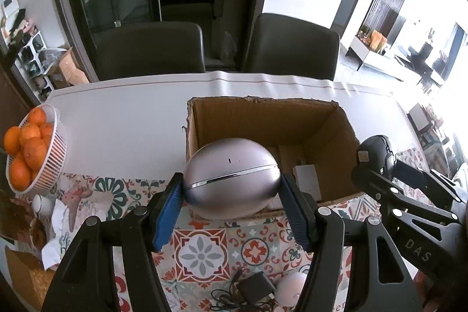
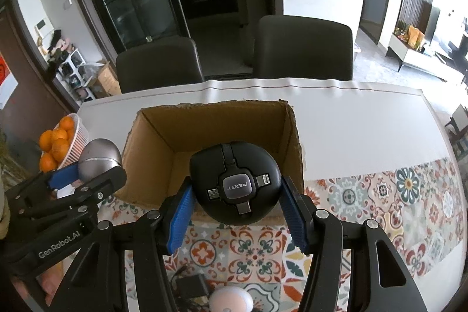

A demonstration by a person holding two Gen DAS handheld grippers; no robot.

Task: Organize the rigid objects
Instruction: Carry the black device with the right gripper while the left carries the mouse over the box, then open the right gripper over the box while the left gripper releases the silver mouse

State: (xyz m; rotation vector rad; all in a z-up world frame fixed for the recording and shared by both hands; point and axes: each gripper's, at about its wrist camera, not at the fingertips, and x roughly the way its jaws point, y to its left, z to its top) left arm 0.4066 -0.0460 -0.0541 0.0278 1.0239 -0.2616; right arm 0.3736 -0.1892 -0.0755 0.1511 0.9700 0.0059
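Note:
My left gripper is shut on a silver egg-shaped case, held above the near rim of an open cardboard box. Its blue pads press the case on both sides. My right gripper is shut on a round black PISEN cable reel, also above the box's near edge. In the left wrist view the right gripper and the black reel show at the right. In the right wrist view the left gripper with the silver case shows at the left.
A white basket of oranges stands at the table's left. A black adapter with cable and a pale round object lie on the patterned mat near me. A white item lies inside the box. Two dark chairs stand behind the table.

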